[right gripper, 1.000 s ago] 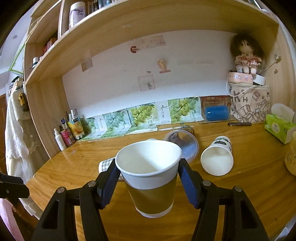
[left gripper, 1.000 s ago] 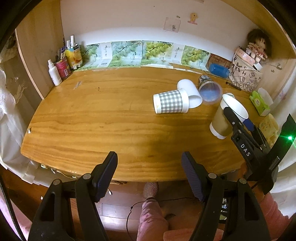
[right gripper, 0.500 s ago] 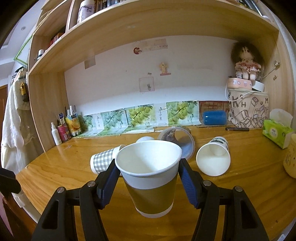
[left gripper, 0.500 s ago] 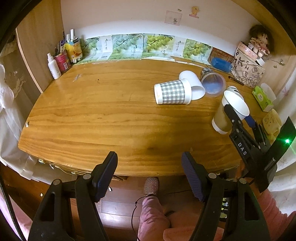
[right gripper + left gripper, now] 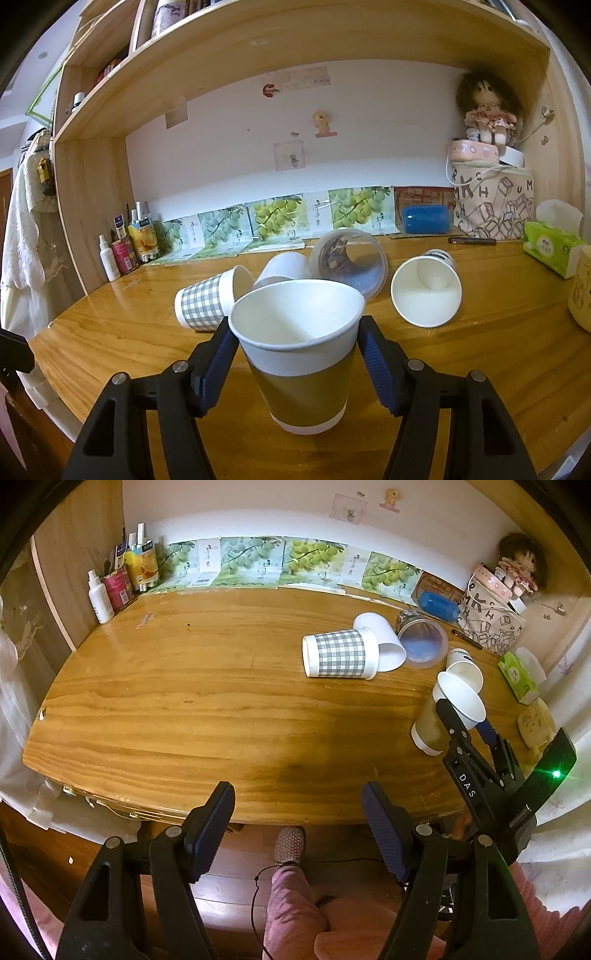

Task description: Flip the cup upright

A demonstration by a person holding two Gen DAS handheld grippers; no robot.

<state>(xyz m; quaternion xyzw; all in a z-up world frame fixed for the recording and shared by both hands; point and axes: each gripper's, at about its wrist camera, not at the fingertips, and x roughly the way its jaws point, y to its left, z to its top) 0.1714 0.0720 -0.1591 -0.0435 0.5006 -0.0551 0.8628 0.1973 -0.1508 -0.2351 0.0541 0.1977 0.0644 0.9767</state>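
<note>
Brown cup (image 5: 301, 354) upright, pinched in right claw (image 5: 297, 354) nr surface's (image 5: 184, 709) right front edge; whether base touches wood unclear. Left claw (image 5: 297, 825) spread, empty, off front edge. Left: release. Checked cup (image 5: 340, 658) + 3 others lie sideways.

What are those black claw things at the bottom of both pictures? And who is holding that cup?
They are grabber tools; a person holds one in each hand, and each carries a camera looking along its fingers. One picture comes from the left gripper, open and empty above the wooden desk. The other comes from the right gripper, which squeezes an upright brown-and-white paper cup. Behind it several cups lie tipped over: a grey checked paper cup, a plain white paper cup, another white cup and a clear plastic cup.
</note>
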